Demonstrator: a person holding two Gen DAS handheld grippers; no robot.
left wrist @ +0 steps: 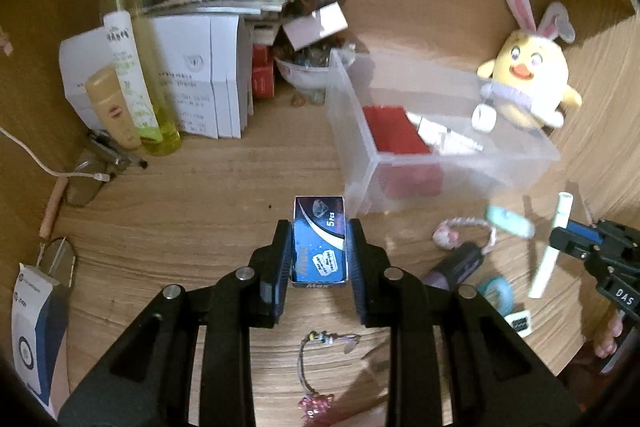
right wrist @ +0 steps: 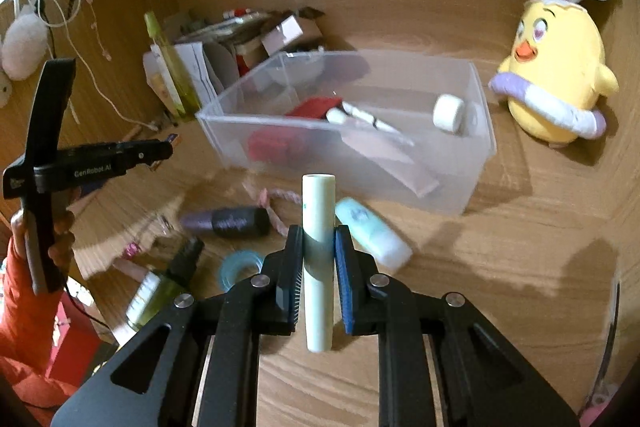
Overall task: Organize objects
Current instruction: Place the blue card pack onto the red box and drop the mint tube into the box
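My left gripper (left wrist: pixel 319 239) is shut on a small blue blade box (left wrist: pixel 319 241), held above the wooden desk just left of the clear plastic bin (left wrist: pixel 360 147). My right gripper (right wrist: pixel 319 251) is shut on a pale green tube (right wrist: pixel 318 259), held upright in front of the bin (right wrist: pixel 476 163); the tube also shows in the left wrist view (left wrist: pixel 554 247). The bin holds a red box (left wrist: pixel 394 131), a white cap (right wrist: pixel 449 113) and a pen (right wrist: pixel 362 117).
A yellow chick plush (right wrist: pixel 556 67) stands right of the bin. A mint bottle (right wrist: pixel 372 231), purple bottle (right wrist: pixel 228 223), tape roll (right wrist: pixel 240 267), pink rope (right wrist: pixel 276 203) and green bottle (right wrist: pixel 160 295) lie in front. Bottles (left wrist: pixel 136 75) and papers (left wrist: pixel 200 75) crowd the back left.
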